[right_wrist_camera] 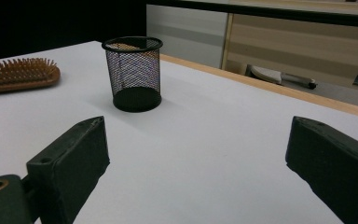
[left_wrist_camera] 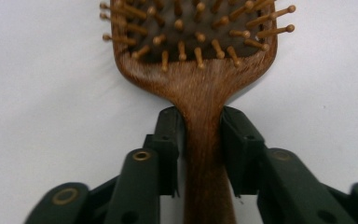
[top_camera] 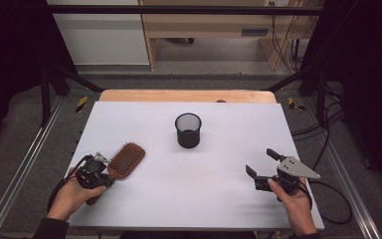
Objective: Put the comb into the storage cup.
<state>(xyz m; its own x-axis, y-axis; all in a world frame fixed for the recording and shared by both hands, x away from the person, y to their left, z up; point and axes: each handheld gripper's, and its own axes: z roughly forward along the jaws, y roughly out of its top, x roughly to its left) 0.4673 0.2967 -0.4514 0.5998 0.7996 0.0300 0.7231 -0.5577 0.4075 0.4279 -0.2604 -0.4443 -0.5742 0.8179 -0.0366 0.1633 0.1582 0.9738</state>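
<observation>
Across the white table (top_camera: 189, 169), whose near edge is cut off by the bottom of the high view, we find three things worth telling, and none of them carries a label or any writing that we can read. Past its far edge a strip of bare wood shows, and beyond that the room turns dim and hard to make out. Near the left edge, toward the near left corner, lies the wooden hairbrush (top_camera: 124, 160), bristles up; in the left gripper view its head runs off the top of the picture and its handle end is hidden below the jaws. We hold the left gripper (left_wrist_camera: 200, 140) on that handle, its two black jaws set close against either side of the neck, clamped on it as far as we can tell. Toward the middle of the far half stands the black mesh cup (top_camera: 188, 130), upright and well apart from the brush; we cannot see into its bottom. Close to the right edge the right gripper (top_camera: 262, 164) hovers just above the surface, its jaws wide apart with nothing between them.
</observation>
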